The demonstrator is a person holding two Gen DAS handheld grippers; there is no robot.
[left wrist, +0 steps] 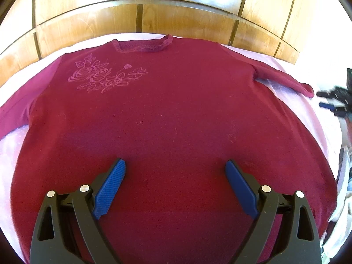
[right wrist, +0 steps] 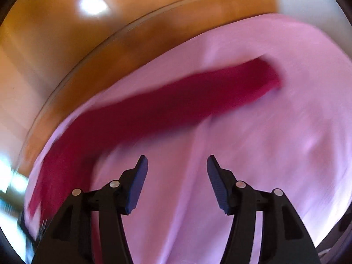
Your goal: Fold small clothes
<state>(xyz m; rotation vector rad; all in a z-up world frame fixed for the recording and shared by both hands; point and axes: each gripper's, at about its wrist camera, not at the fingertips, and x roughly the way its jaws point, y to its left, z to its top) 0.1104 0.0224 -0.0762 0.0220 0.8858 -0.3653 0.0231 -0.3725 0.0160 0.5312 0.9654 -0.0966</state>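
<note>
A dark red long-sleeved sweater (left wrist: 167,114) with a rose pattern on its chest lies flat, front up, on a pale pink sheet (left wrist: 308,114), neck at the far side. My left gripper (left wrist: 176,165) is open and empty above the sweater's lower middle. My right gripper (right wrist: 177,160) is open and empty over the pink sheet (right wrist: 253,154), just short of the sweater's right sleeve (right wrist: 176,101), which stretches out to the right. That view is blurred. The right gripper also shows in the left wrist view (left wrist: 336,102), beyond the sleeve's cuff.
A wooden panelled headboard (left wrist: 176,15) stands behind the sheet's far edge. White and dark things (left wrist: 343,176) lie off the right edge of the sheet.
</note>
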